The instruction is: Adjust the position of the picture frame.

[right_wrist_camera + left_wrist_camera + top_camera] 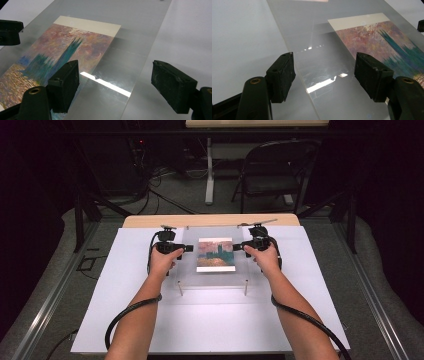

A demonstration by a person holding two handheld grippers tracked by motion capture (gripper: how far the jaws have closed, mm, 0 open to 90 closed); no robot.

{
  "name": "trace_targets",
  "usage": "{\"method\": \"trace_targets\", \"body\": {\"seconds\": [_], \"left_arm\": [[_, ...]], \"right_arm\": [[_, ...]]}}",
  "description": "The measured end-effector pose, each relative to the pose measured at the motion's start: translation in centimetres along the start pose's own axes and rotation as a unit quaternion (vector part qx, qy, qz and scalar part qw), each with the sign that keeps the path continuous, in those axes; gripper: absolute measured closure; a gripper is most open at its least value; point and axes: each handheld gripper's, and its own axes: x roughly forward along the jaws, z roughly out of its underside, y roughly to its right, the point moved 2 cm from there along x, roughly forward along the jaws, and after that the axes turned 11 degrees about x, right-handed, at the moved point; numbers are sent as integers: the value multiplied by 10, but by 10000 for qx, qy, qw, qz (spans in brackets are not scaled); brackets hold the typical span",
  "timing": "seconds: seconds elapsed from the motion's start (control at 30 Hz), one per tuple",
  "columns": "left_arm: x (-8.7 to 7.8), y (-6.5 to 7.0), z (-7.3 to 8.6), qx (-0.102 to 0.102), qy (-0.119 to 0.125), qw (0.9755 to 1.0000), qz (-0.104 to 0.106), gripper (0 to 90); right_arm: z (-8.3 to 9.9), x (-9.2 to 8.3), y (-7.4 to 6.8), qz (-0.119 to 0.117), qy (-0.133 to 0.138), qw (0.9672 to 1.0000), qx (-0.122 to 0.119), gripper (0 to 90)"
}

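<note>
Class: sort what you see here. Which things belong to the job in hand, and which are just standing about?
In the job: clear sheet, painted print on it, left gripper and right gripper, open at the sheet's side edges.

Standing about: folding chair, floor cables.

Dark room, black surrounds left and right. Grey carpet floor (55,270) with metal rails (47,305) running along both sides. White board (120,320) laid over a light wooden table (210,220). Behind it, a black folding chair (272,170) beside a white table leg (209,170); pale tabletop (257,123) at the top edge. Loose black cables (160,185) on the floor near dark equipment with a small red light (141,142). Overhead light glinting off the work surface.
</note>
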Motion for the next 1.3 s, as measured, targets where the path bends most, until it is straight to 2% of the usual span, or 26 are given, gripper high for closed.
{"method": "trace_targets", "body": {"seconds": [0.27,0.33,0.5,0.67,1.17,1.3], "left_arm": [[3,-1,0,-101,-31,9999,-52,321],[4,-1,1,-112,-56,9999,-50,321],[5,-3,4,-257,-11,9996,61,312],[6,-4,5,-325,30,9994,70,309],[7,-5,6,-470,-53,9987,207,285],[9,-6,6,-569,-62,9978,329,286]], "right_arm": [[1,6,0,-173,-153,9996,168,228],[2,7,0,-136,-196,9996,149,227],[4,11,3,-172,-256,9994,152,226],[4,13,3,-229,-278,9991,214,219],[5,16,5,-398,-328,9981,339,216],[6,16,4,-412,-348,9978,382,212]]}}
